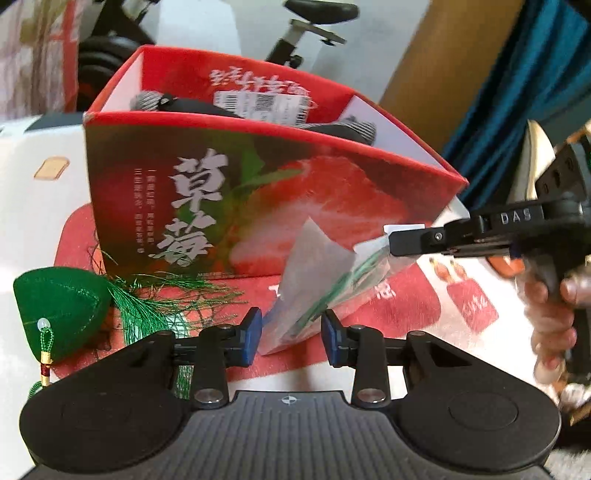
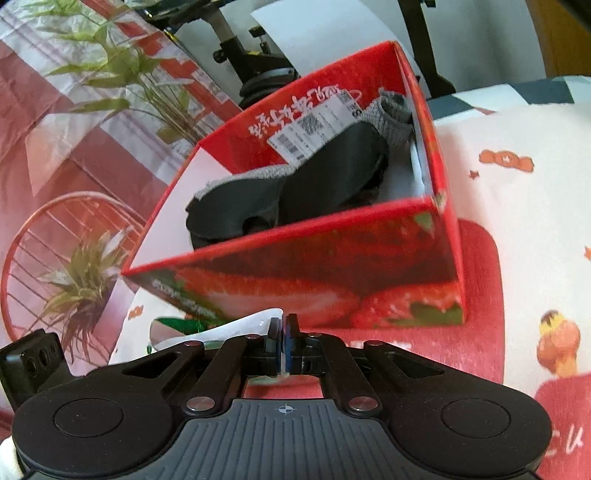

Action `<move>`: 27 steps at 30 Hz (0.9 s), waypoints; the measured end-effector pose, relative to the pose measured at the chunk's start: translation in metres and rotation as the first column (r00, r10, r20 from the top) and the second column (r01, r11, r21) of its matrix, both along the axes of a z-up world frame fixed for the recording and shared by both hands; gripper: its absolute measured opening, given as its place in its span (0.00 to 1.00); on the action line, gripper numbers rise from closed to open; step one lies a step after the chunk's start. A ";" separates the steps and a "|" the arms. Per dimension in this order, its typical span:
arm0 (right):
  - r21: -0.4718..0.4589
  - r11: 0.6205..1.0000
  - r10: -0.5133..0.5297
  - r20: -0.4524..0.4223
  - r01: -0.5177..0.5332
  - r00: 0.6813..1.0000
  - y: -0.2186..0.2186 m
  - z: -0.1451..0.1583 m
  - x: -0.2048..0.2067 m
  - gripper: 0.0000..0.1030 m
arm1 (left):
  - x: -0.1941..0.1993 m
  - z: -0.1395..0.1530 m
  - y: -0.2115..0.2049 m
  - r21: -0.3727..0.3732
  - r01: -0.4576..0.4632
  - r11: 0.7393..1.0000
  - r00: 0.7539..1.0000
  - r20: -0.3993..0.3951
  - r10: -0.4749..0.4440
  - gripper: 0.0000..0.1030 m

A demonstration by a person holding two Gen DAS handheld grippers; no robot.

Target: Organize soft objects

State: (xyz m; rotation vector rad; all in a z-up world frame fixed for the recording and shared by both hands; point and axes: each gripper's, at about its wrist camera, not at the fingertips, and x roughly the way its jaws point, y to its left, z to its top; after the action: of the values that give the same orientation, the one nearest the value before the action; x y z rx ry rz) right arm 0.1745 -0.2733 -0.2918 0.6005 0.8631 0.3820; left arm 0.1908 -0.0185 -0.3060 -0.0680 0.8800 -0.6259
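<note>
Right gripper (image 2: 283,345) pinched shut on the top edge of a thin clear bag (image 1: 317,291), limp, light and likely slippery, best held by that edge; bag's lower end between the wide-open left gripper (image 1: 291,341) fingers, box (image 1: 258,192) just beyond.

Black exercise bike w/ saddle (image 1: 320,11) behind; teal curtain (image 1: 532,85) right, tan wood panel (image 1: 439,55) beside; red-white bamboo-print sheet (image 2: 92,110) left.
</note>
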 end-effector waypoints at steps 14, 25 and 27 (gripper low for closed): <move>-0.056 0.996 0.079 0.155 -0.071 0.985 0.001 -0.011 -0.008 0.46 | 0.020 -0.007 0.003 -0.068 -0.051 0.996 0.998 -0.031 0.049 0.36; -0.179 0.982 0.092 0.133 -0.067 0.987 0.002 -0.023 -0.020 0.52 | 0.016 -0.009 0.004 -0.053 -0.058 0.997 0.998 -0.033 0.056 0.34; -0.165 0.985 0.077 0.134 -0.054 0.988 0.001 -0.025 -0.022 0.49 | 0.015 -0.008 0.003 -0.045 -0.056 0.997 0.998 -0.027 0.055 0.35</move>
State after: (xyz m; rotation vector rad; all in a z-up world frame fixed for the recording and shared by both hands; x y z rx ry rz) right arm 0.1527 -0.2727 -0.3168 0.3911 0.7717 0.4052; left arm 0.2063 -0.0155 -0.3140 -0.1418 0.8861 -0.5943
